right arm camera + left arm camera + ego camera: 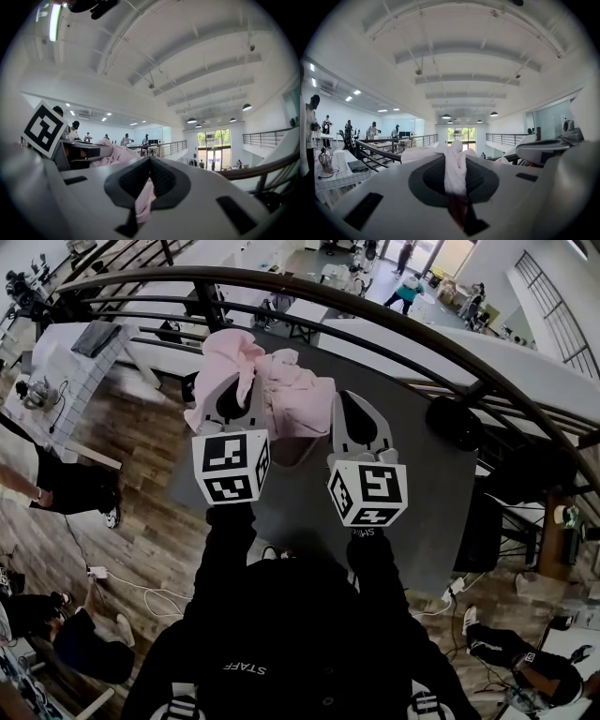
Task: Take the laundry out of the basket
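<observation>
In the head view, the pink garment (286, 395) is draping over the left gripper (232, 404), hiding its jaw tips. Below the garment, the person's dark sleeves (230, 540) are covering the near edge of the dark table (436, 484). Beyond the garment, past the railing (394, 320), people (408, 292) are showing too small to tell apart. In both gripper views, the garment's fold is sinking into shadow deep between the jaws.

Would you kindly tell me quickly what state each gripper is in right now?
Left gripper: closed, holding the pink garment.
Right gripper: closed, also holding the pink garment.
</observation>
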### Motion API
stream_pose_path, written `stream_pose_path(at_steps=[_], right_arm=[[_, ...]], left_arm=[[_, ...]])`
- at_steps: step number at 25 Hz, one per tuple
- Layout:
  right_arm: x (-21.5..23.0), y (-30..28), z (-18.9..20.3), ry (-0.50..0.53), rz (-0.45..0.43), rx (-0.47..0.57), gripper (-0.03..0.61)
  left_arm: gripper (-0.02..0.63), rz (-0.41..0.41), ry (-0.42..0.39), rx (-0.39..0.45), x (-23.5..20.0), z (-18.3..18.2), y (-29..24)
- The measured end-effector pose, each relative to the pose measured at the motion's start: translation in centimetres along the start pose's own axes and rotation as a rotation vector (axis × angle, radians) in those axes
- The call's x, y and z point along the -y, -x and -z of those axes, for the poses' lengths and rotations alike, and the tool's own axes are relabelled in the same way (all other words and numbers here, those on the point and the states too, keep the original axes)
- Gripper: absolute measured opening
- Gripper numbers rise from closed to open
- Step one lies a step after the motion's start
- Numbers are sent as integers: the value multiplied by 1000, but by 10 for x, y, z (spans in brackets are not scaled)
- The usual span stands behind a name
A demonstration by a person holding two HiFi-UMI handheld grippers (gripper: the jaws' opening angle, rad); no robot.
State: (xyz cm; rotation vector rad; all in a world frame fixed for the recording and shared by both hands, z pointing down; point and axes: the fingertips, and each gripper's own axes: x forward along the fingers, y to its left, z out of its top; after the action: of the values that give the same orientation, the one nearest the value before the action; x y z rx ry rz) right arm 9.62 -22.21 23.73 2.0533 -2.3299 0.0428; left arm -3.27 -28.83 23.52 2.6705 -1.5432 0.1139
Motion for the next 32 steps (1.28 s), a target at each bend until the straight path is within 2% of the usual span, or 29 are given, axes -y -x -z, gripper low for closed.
stream_pose_path(at_steps=[14, 32], right_arm=[[8, 4, -5, 14, 38, 8, 14], [5, 5, -2, 12, 37, 8, 14]], left_arm=[[37, 4, -6, -1, 6, 0, -2], [37, 11, -7, -11, 9, 7, -1]])
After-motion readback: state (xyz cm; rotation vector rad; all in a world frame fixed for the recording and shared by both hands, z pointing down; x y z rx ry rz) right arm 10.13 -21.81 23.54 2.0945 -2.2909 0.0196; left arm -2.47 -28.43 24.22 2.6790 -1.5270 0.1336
